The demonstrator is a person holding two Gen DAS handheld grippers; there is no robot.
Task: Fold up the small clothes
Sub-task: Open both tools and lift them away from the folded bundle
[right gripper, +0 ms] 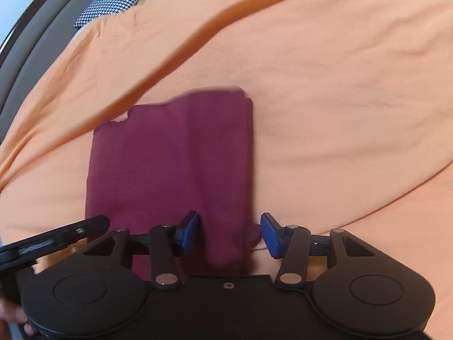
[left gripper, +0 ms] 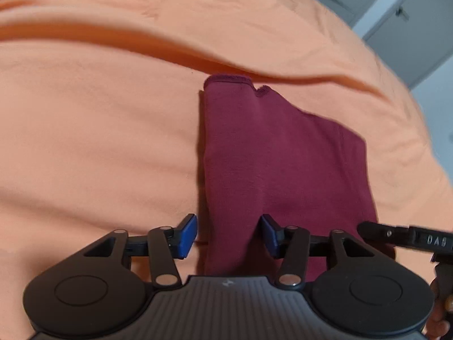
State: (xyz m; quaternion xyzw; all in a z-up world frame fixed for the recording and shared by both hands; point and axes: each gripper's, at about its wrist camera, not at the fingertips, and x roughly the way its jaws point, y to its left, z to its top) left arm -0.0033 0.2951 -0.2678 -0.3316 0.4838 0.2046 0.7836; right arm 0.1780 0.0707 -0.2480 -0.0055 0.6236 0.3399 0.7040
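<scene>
Maroon garment (left gripper: 283, 155) lay folded lower centre on orange sheet (left gripper: 99, 127); left gripper (left gripper: 229, 233), right gripper (right gripper: 230, 233) jaws apart, nothing clamped; final fold likely remained

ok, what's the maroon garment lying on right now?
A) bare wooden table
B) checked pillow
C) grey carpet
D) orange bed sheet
D: the folded maroon garment lies flat on the orange bed sheet, which surrounds it on all visible sides in both wrist views; the checked pillow sits far off at the bed's edge.
</scene>
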